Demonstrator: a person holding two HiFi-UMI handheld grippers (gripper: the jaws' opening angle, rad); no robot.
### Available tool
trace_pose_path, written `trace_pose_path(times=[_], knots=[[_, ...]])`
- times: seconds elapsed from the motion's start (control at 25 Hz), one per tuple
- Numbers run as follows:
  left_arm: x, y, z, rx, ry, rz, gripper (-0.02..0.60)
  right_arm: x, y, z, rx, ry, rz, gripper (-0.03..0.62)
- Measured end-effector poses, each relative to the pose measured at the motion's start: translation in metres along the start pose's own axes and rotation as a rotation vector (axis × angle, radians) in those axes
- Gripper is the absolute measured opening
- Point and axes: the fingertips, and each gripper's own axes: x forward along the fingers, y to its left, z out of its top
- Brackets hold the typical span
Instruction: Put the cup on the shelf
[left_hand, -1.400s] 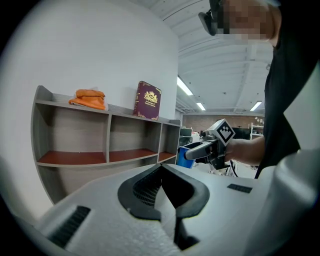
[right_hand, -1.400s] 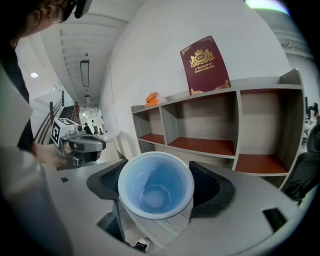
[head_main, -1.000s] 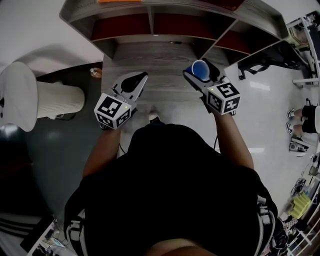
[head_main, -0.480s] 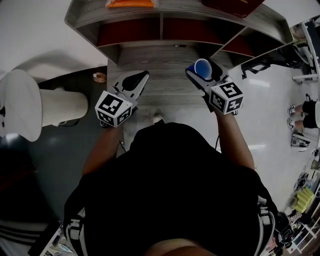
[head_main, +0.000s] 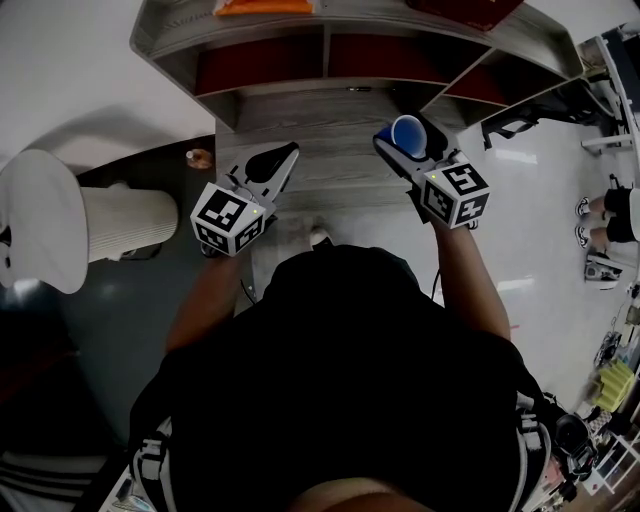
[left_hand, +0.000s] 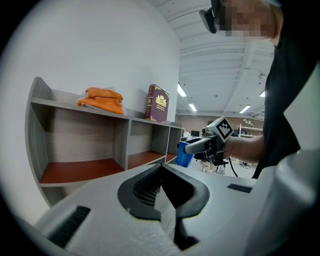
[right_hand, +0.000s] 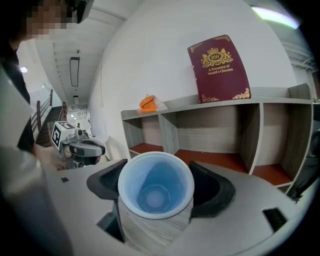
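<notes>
Shelf (head_main: 322, 55) top cut off ahead; right claw (head_main: 404, 142) grips blue cup (right_hand: 156, 187), left claw (head_main: 284, 158) closed, empty.

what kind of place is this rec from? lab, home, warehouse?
Probably an open-plan lab or office hall, not a home: long ceiling strip lights, a glossy pale floor, and a grey cubby shelf against a bare white wall.
</notes>
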Motion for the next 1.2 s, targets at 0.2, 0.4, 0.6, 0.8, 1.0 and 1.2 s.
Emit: trace_pose_path(times=[0.2,0.4,0.6,0.8,1.0,1.2], knots=[[-0.005,-0.002,0.002,0.000,-0.005,0.003,0.017,-0.005,0.003,0.003,-0.006,-0.005,-0.003,0.388],[-0.008,-0.004,0.008,0.008,-0.011,0.013,0.018,-0.010,0.002,0.008,-0.013,-0.017,-0.004,0.388],[-0.009,-0.007,0.012,0.018,-0.005,0.016,0.017,-0.009,0.000,0.013,-0.015,-0.026,0.003,0.388],[-0.005,-0.003,0.011,0.018,0.002,0.024,0.018,-0.005,-0.009,0.026,-0.016,-0.060,0.014,0.388],[-0.001,-0.002,0.011,0.016,0.002,0.038,0.017,0.001,-0.022,0.029,-0.023,-0.054,0.006,0.388],[0.007,0.003,0.012,0.014,0.003,0.056,0.017,0.008,-0.035,0.035,-0.026,-0.062,0.015,0.388]])
